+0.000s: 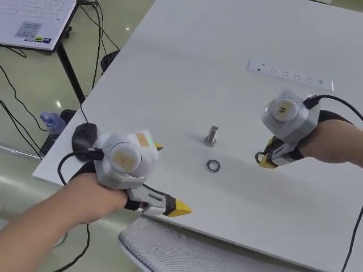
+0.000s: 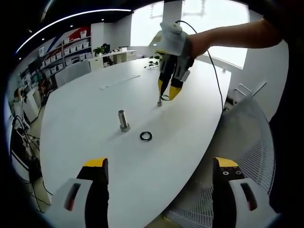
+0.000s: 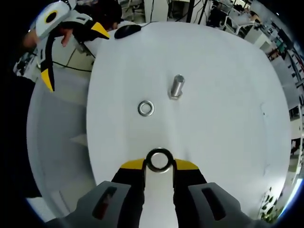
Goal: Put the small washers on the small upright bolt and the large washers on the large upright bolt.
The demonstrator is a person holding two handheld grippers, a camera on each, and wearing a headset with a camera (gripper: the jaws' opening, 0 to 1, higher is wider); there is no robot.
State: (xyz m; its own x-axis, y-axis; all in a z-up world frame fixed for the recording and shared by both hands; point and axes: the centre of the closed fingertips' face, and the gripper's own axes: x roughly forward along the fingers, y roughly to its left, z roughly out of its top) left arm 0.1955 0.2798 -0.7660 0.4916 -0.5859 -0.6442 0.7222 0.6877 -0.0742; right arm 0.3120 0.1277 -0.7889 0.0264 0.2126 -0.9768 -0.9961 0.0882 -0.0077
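A large steel bolt (image 1: 211, 135) (image 2: 123, 120) (image 3: 177, 86) stands upright mid-table. Just in front of it a loose washer (image 1: 213, 166) (image 2: 146, 137) (image 3: 146, 108) lies flat. My right gripper (image 1: 265, 160) (image 2: 167, 92) (image 3: 159, 164) is shut on another washer (image 1: 260, 157) (image 3: 149, 160) and holds it low over the table, to the right of the bolt. In the left gripper view a thin small bolt (image 2: 159, 101) stands right under that washer. My left gripper (image 1: 168, 178) (image 2: 160, 164) (image 3: 73, 54) is open and holds nothing, near the table's front edge.
A white power strip (image 1: 289, 75) (image 2: 119, 81) lies at the far side of the white table (image 1: 187, 62). A black mouse (image 1: 84, 136) (image 3: 127, 29) sits at the left edge. A laptop (image 1: 34, 22) is beyond it. A mesh chair (image 1: 170, 249) (image 2: 256, 156) stands by the front edge.
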